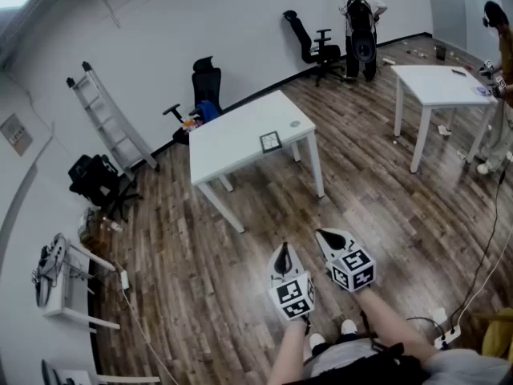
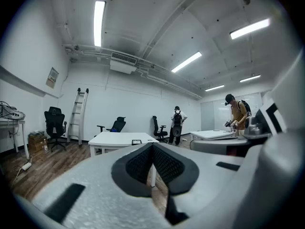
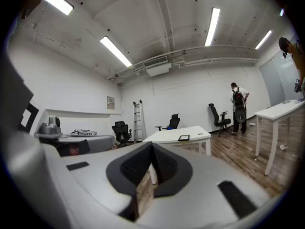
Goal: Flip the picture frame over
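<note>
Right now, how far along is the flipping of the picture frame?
Nothing looks done: the small dark-rimmed picture frame lies flat on the white rectangular table, untouched. In hand: nothing; the left gripper and right gripper are shut, empty, short of the table. Left: approach, grasp, flip.

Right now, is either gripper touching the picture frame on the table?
Apart. The head view shows the left gripper and right gripper over open floor, well short of the white table where the picture frame lies.
</note>
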A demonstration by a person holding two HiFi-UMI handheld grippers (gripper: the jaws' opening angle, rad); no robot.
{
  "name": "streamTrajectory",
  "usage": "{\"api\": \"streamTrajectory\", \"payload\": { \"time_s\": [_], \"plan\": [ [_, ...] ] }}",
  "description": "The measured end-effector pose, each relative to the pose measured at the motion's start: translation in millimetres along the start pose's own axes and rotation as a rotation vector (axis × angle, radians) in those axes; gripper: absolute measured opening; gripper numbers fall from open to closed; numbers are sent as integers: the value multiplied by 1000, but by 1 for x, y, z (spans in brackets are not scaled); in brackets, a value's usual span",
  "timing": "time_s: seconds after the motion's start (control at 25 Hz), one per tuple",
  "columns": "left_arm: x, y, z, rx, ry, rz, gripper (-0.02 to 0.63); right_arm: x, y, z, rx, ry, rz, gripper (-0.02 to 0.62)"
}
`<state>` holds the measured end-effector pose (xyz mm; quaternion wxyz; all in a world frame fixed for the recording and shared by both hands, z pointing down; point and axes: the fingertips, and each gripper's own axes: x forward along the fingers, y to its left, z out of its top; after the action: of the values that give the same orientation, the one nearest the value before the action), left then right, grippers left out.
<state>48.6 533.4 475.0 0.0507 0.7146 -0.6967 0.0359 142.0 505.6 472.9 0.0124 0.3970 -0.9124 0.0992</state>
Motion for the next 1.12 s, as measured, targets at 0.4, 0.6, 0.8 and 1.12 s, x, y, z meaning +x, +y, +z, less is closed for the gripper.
{"api": "streamTrajectory", "payload": {
  "time_s": [0.4,0.6,0.8,1.12],
  "plan": [
    [3,-2,-3,10,3,16,2,0,-4,-4,0,12,9,6],
    [8,-7,-1,9,-2,23,2,0,-11,-3,3,0,14,5],
    [13,-13,-4,7,8,30,2,-2,-21,1,5,-19,29,5],
    [18,-21,-12,-15,20,76,2,-5,-39,-3,-29,2,35,5]
  ]
}}
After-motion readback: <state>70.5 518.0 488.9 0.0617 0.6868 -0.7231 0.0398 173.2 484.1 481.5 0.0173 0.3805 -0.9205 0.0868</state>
